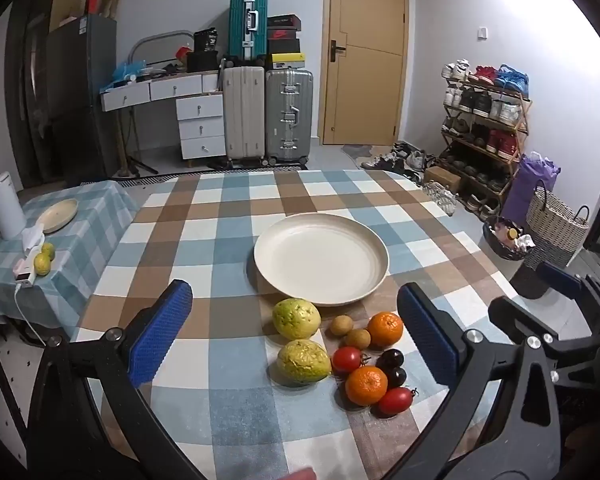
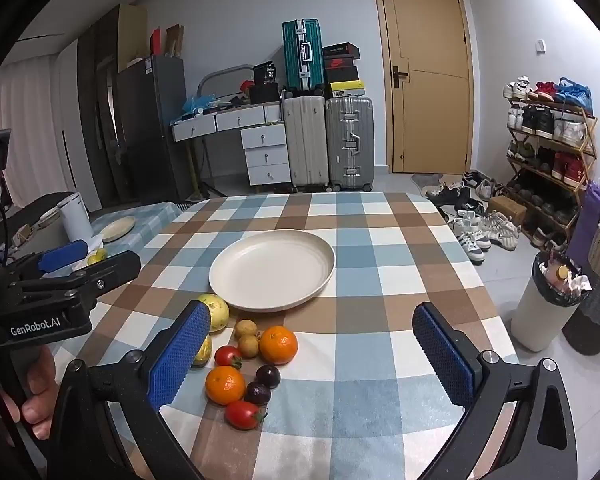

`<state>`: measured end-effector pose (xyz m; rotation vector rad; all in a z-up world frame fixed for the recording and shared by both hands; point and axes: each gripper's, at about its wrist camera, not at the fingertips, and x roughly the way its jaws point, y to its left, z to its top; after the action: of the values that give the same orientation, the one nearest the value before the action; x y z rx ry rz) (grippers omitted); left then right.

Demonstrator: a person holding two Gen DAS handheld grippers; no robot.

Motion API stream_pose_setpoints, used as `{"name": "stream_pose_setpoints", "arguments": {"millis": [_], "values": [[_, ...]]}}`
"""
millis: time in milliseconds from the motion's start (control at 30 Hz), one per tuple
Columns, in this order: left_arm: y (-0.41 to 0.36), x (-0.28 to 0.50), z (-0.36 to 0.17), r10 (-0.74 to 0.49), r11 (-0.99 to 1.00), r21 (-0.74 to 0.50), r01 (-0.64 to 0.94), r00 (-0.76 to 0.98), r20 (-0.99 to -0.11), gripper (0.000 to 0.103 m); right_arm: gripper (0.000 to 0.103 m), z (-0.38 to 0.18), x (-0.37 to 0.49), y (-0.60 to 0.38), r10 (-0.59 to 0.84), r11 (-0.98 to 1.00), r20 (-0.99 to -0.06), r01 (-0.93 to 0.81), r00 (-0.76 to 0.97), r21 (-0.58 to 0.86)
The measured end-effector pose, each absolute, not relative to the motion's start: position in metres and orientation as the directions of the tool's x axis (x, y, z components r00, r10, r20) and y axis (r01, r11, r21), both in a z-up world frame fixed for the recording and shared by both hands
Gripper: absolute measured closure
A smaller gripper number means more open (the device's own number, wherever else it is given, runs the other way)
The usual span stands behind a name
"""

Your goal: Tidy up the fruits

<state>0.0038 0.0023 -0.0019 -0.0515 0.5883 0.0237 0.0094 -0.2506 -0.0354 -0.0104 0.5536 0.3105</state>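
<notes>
An empty cream plate [image 1: 320, 258] [image 2: 272, 268] sits mid-table on the checked cloth. Just in front of it lies a cluster of fruit: two yellow-green guavas [image 1: 296, 318] [image 1: 303, 362], two oranges [image 1: 385, 329] [image 1: 366, 385], two red tomatoes [image 1: 346, 359] [image 1: 395, 400], two dark plums [image 1: 390, 359] and two small brown longans [image 1: 341, 325]. The same fruit shows in the right wrist view around an orange [image 2: 278, 345]. My left gripper [image 1: 296, 332] is open and empty, above the fruit. My right gripper [image 2: 312, 354] is open and empty, to the right of the cluster.
A side table at the left [image 1: 80, 216] carries a small plate, a white kettle [image 1: 5, 206] and two green fruits [image 1: 42, 263]. A white bin [image 2: 548, 304] and baskets stand right of the table. Suitcases, drawers, a shoe rack and a door are behind.
</notes>
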Motion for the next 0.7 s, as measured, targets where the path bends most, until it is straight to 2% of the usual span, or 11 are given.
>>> {"name": "stream_pose_setpoints", "arguments": {"millis": [233, 700], "values": [[0.004, -0.004, -0.003, 0.0, 0.999, -0.043, -0.026, 0.854, -0.52, 0.001, 0.0, -0.036, 0.009, -0.25, 0.281, 0.955, -0.526, -0.289, 0.803, 0.069], [0.003, 0.001, -0.012, -0.001, 0.999, -0.044, -0.026, 0.85, -0.527, 0.001, 0.0, -0.037, 0.01, -0.248, 0.294, 0.95, -0.538, -0.304, 0.79, 0.074]]}}
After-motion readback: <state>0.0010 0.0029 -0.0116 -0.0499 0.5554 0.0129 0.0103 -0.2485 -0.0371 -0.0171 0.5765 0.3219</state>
